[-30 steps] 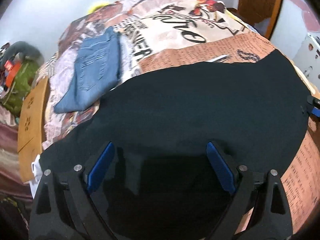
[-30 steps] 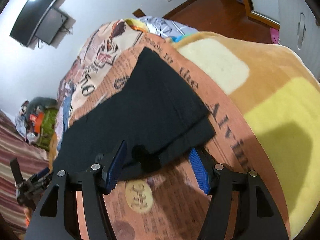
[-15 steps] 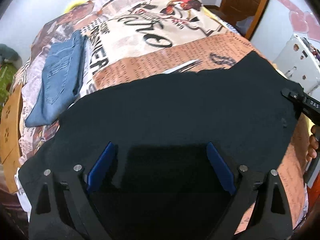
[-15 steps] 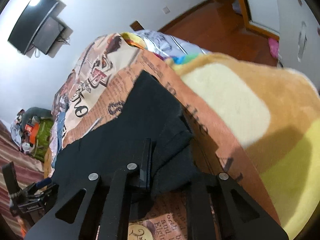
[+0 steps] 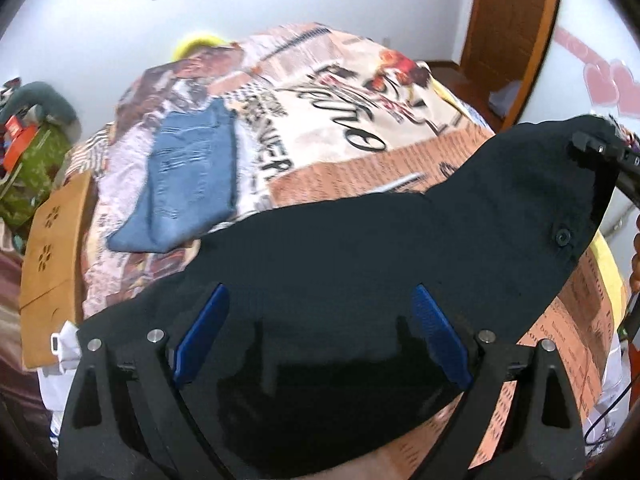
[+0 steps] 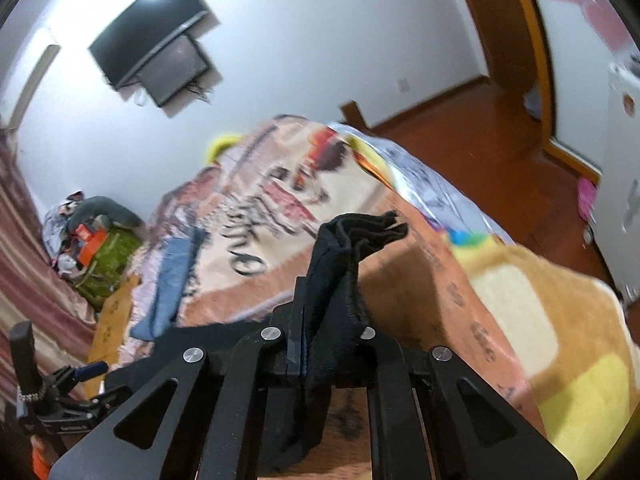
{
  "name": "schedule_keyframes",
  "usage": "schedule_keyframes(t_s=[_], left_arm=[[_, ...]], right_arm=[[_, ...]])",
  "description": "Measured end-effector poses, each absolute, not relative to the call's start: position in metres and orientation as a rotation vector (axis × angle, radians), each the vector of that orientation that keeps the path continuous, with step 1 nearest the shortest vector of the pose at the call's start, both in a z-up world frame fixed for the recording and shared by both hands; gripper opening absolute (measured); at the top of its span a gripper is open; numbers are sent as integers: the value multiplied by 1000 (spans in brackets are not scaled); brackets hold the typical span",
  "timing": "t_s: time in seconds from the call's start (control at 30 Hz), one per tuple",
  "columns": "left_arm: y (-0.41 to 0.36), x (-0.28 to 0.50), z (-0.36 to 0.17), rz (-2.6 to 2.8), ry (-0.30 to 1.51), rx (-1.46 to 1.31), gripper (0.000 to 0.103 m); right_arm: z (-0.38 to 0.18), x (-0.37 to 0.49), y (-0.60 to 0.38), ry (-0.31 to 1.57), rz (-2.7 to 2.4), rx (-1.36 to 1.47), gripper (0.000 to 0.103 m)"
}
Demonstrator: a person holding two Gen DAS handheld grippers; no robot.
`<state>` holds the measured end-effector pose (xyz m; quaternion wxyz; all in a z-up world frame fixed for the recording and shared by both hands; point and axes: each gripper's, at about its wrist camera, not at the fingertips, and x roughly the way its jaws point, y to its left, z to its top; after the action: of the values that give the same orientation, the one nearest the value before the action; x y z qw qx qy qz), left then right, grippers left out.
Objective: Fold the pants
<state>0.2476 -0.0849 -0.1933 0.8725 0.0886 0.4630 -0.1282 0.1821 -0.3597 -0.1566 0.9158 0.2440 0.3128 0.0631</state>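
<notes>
The black pants (image 5: pixel 360 264) lie across the near part of the bed. My left gripper (image 5: pixel 320 334) is open, its blue pads (image 5: pixel 202 334) spread wide just above the near part of the pants. My right gripper (image 6: pixel 324 320) is shut on one end of the black pants (image 6: pixel 340 264) and holds it lifted off the bed; the cloth bunches up between the fingers. In the left wrist view that gripper (image 5: pixel 600 152) shows at the far right with the raised end of the pants.
Folded blue jeans (image 5: pixel 192 184) lie on the printed bedspread (image 5: pixel 340 92) at the far left. A yellow-brown blanket (image 6: pixel 540 340) covers the bed's right side. A wooden footboard (image 5: pixel 52 240) and clutter (image 5: pixel 24 160) stand left. A wooden door (image 5: pixel 508 32) is behind.
My right gripper has closed on the end of the black pants and lifted it off the bed. My left gripper stays open over the pants and its view has tilted upward.
</notes>
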Motion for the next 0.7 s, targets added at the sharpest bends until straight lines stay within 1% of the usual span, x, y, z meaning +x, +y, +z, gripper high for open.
schedule_keyframes(t_s=[0.23,0.4,0.53,0.7], left_arm=[[-39,228,-175,-198,897,137,94],[-8,216,-171,-160,871,96,94],[13,211,-171,-134,866,61,94],[38,207,-175,-103,874,5,95]], right_arm=[[-114,191,-308,584,259,453,6],[-103,202,-262,594,357,412,6],[-106,208,-220,638,446,366,6],[-138,213,-167,770,549,291,6]])
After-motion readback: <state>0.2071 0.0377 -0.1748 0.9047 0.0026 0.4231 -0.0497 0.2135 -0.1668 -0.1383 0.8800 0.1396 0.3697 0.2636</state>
